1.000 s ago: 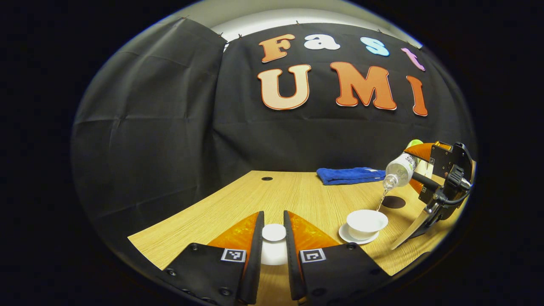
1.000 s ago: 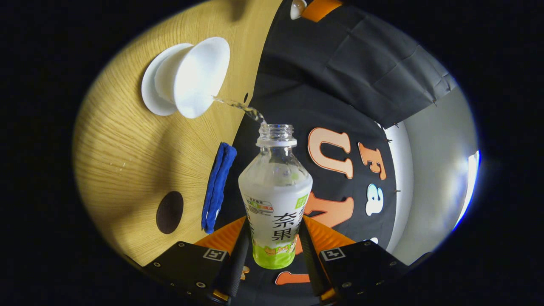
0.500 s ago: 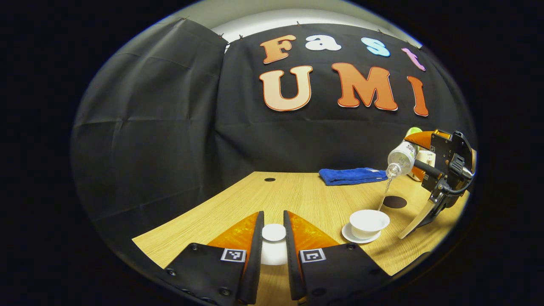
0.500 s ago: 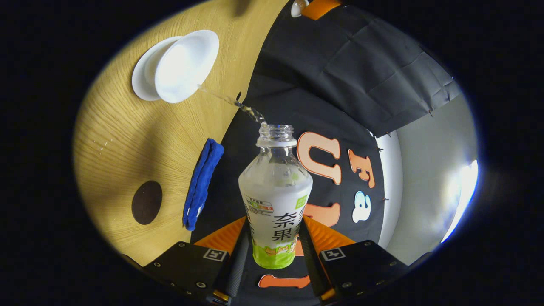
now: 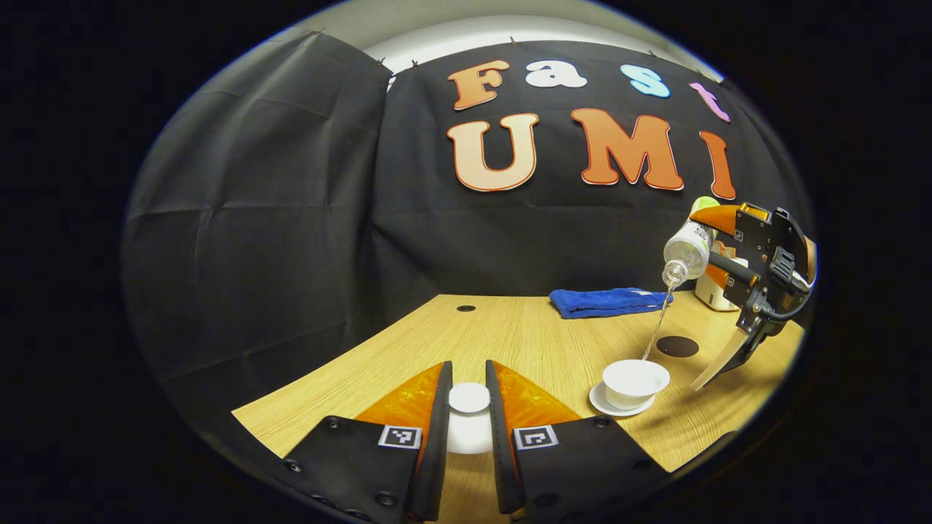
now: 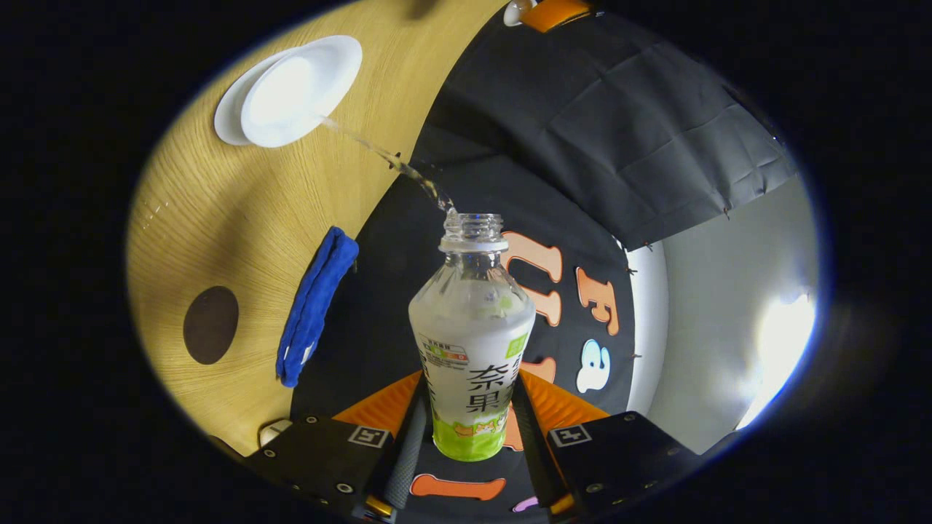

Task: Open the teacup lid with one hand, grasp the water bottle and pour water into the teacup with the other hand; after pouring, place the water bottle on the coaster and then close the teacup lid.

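The teacup (image 5: 635,382) stands uncovered on its white saucer (image 5: 601,402) toward the right of the wooden table (image 5: 510,335), and a thin stream of water (image 5: 657,325) falls into it from the mouth of the water bottle (image 5: 686,251), which is tipped steeply neck-down above and to the right of the cup. In the right gripper view the same bottle (image 6: 472,342) runs up the middle of the picture, uncapped, with the right gripper (image 6: 466,418) clenched on its labelled lower body, a finger pressed against each side; the stream arcs from the neck to the cup (image 6: 295,91), seen from above as a white bowl on its saucer. How full the cup is cannot be made out, since its inside reads as plain white. The teacup lid (image 5: 469,411), a white piece with a round knob, sits gripped between the fingers of the left gripper (image 5: 466,407), held above the near edge of the table and well apart from the cup. Beyond the cup lies the dark round coaster (image 5: 676,346), bare, and farther back a folded blue cloth (image 5: 608,301) rests near the table's far edge.
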Available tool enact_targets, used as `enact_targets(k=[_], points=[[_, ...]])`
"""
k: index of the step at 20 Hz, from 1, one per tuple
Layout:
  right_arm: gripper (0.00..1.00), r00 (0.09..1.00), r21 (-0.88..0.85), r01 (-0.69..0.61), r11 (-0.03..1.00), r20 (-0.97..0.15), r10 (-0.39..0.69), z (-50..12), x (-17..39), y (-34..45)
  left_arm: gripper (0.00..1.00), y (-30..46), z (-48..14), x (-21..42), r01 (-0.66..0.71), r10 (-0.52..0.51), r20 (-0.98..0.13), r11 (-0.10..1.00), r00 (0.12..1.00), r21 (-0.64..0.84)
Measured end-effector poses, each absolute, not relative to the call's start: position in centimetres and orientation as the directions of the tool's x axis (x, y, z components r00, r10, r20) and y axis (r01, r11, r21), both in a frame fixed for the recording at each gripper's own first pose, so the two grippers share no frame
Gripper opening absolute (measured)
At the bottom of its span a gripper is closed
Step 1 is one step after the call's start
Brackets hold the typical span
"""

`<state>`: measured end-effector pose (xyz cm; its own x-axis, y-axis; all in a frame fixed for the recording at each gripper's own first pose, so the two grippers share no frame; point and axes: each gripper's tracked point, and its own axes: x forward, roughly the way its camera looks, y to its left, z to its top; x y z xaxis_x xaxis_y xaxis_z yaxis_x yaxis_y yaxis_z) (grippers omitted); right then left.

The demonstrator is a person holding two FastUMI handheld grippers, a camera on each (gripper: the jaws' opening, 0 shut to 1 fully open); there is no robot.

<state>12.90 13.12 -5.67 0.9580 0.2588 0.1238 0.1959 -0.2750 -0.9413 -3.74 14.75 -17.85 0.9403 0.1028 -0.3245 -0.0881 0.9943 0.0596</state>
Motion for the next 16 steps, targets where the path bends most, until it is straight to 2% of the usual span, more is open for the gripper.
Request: enact_targets(k=[2,5,9,10,11,16], points=[[0.68,0.952,-0.933,0.218,-0.285,0.139,0.273,-5.6,13.0,13.3,0.32,14.8,-18.0,-3.7,-0.088,0.101,-0.329,0.995,0.939,0.055],[0.62,0.938,-0.91,0.269,-0.317,0.172,0.3,-4.9,13.1,13.9,0.32,14.9,-18.2,-3.7,-0.091,0.104,-0.333,0.994,0.937,0.056],[0.65,0.925,-0.894,0.292,-0.34,0.173,0.338,-5.3,13.0,14.6,0.32,15.1,-18.9,-3.7,-0.093,0.108,-0.349,0.994,0.931,0.06],[0.61,0.921,-0.887,0.303,-0.347,0.18,0.346,-5.2,12.8,14.7,0.32,15.3,-19.2,-3.8,-0.095,0.11,-0.358,0.994,0.927,0.06],[0.65,0.92,-0.885,0.306,-0.35,0.18,0.349,-5.4,12.7,14.8,0.32,15.3,-19.3,-4.0,-0.097,0.112,-0.359,0.994,0.927,0.059],[0.65,0.884,-0.861,0.378,-0.341,0.227,0.408,-4.9,12.4,16.2,0.31,15.9,-19.7,-4.3,-0.112,0.128,-0.367,0.992,0.921,0.063]])
